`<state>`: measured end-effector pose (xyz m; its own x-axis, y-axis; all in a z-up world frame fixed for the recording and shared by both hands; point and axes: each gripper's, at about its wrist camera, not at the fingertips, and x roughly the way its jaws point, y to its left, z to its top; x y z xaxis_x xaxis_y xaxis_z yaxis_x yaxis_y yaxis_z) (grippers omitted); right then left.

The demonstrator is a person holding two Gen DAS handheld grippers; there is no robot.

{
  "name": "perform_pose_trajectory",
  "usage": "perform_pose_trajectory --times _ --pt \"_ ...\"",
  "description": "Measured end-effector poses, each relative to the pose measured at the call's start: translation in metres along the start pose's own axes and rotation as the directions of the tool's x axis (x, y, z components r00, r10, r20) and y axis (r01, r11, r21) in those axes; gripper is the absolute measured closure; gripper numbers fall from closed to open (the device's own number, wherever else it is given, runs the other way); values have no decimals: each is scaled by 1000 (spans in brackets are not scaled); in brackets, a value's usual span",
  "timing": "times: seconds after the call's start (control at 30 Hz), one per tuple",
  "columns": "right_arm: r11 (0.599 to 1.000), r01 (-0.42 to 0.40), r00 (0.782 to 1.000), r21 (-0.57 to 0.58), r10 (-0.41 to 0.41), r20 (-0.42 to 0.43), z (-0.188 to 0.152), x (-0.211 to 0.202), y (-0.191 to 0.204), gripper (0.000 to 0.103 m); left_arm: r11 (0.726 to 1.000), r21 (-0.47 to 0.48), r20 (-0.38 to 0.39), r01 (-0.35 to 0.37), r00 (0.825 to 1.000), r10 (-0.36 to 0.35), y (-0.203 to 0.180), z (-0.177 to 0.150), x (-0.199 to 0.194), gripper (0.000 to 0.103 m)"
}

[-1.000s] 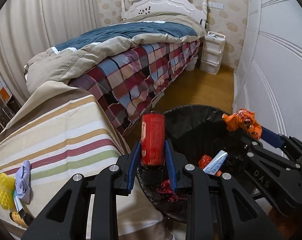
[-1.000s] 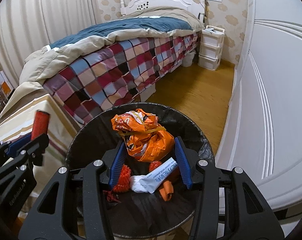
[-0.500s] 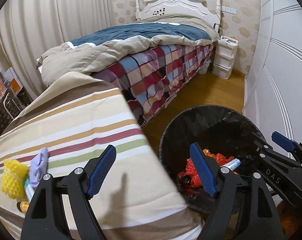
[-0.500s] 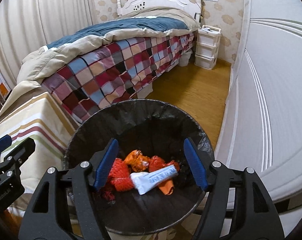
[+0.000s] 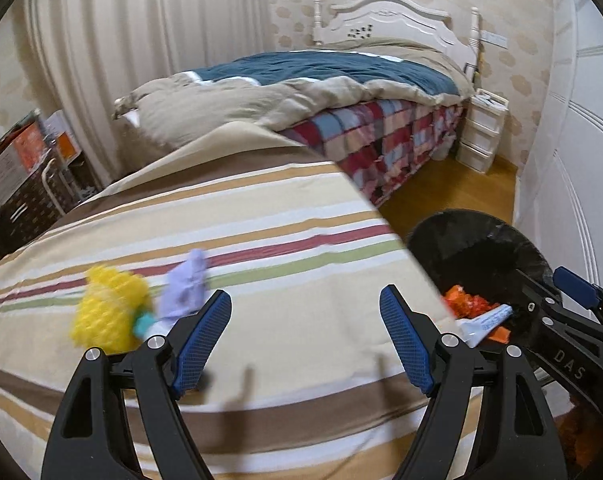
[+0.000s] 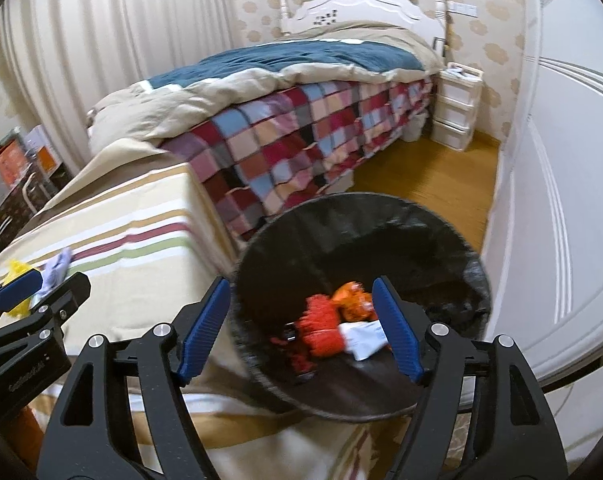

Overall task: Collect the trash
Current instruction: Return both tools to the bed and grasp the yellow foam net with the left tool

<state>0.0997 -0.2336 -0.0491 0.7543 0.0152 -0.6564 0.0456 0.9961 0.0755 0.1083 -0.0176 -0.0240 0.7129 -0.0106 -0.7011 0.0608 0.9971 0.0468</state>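
While both grippers hang with nothing between their blue pads, trash lies on the striped cloth and in the bin.
The left gripper (image 5: 305,340) stands wide apart over the striped fabric surface (image 5: 261,240); a yellow foam net (image 5: 109,316) and lilac crumpled wrapper (image 5: 185,284) lie near left. The right gripper (image 6: 301,328), jaws opening, frames the round black-lined trash bin (image 6: 381,216) holding orange scraps (image 6: 321,324).
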Motion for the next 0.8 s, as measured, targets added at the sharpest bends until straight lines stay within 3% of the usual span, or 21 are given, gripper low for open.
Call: perform_pose_trajectory --times 0.3,0.8 --pt "994 -91 995 -63 88 -40 -17 -4 57 30 993 -107 -15 -51 999 50 61 -25 -17 26" --pt "975 -119 989 -189 100 -111 -20 14 125 30 972 -206 -48 -109 994 102 129 -38 -11 26"
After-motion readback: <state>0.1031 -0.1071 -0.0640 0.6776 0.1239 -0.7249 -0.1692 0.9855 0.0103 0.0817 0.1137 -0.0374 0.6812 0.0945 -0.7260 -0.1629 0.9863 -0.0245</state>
